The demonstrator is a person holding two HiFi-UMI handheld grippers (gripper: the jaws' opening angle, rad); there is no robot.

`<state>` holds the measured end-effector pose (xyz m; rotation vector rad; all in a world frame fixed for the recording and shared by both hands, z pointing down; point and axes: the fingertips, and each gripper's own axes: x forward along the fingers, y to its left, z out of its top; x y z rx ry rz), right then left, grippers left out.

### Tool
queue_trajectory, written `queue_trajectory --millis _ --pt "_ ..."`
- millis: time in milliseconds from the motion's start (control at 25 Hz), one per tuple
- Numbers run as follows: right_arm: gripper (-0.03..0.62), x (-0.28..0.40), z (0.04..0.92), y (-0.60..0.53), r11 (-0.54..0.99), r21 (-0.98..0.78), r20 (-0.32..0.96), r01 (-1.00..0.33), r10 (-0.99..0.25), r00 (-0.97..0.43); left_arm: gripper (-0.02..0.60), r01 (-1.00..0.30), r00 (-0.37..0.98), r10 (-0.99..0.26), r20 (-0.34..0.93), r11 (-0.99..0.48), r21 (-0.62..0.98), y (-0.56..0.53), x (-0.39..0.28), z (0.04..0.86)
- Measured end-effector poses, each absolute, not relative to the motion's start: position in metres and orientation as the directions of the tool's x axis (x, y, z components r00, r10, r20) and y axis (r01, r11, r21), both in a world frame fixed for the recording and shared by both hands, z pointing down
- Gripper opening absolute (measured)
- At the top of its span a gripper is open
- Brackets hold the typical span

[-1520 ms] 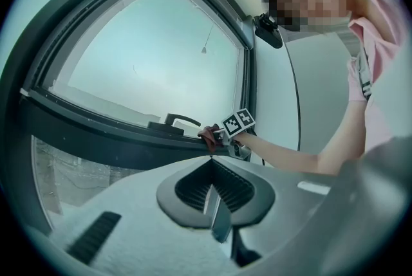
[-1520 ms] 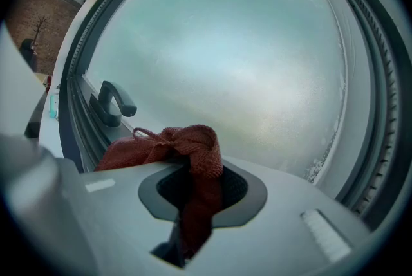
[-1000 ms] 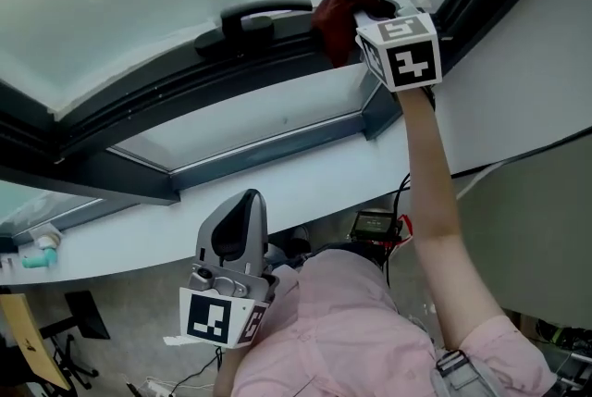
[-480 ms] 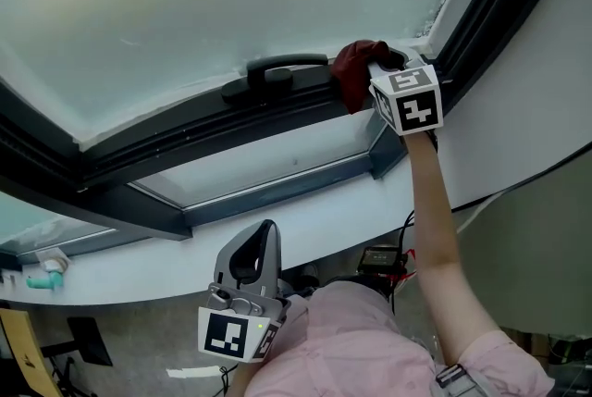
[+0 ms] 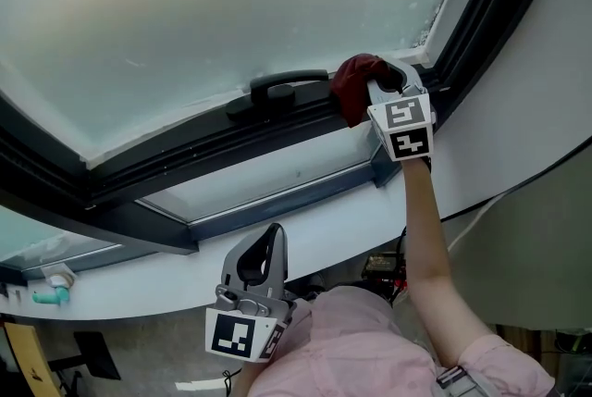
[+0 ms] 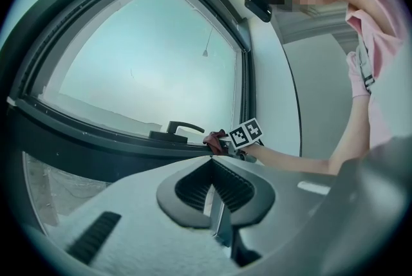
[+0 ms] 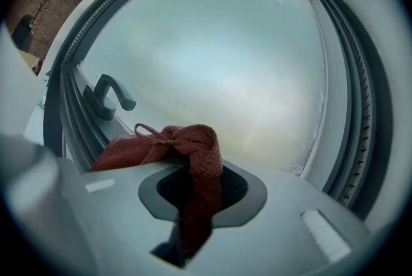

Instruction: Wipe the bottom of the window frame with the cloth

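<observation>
Cloth [image 5: 351,80] between right gripper [image 5: 381,84] jaws

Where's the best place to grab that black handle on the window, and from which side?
Grab the long bar of the handle, jaws across it, coming from the room side. The bar stands off the frame, so a jaw can likely slip behind it. Stay left of the cloth the right gripper holds.
</observation>
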<state>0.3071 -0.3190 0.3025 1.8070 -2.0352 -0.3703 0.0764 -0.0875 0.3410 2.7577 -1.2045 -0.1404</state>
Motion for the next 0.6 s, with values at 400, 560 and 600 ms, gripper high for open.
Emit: queue_trajectory --millis 400,560,600 --pt "0.066 0.307 0.301 -0.319 0.113 0.461 0.090 -0.880 -0.993 -0.080 0.000 -0.719 0.682 -0.731 -0.025 -0.677 0.160 -0.100 0.082 0.341" --pt "0.066 0.308 0.302 -0.319 0.120 0.459 0.098 -0.881 -0.992 -0.084 0.000 -0.720 0.681 -0.732 -0.027 -0.675 0.158 -0.103 0.084 0.341" --pt "0.066 0.308 0.302 -0.319 0.120 0.457 0.101 -0.881 -0.991 -0.083 -0.001 -0.722 0.679 -0.734 -0.025 -0.673 0.157 -0.104 0.084 0.341"
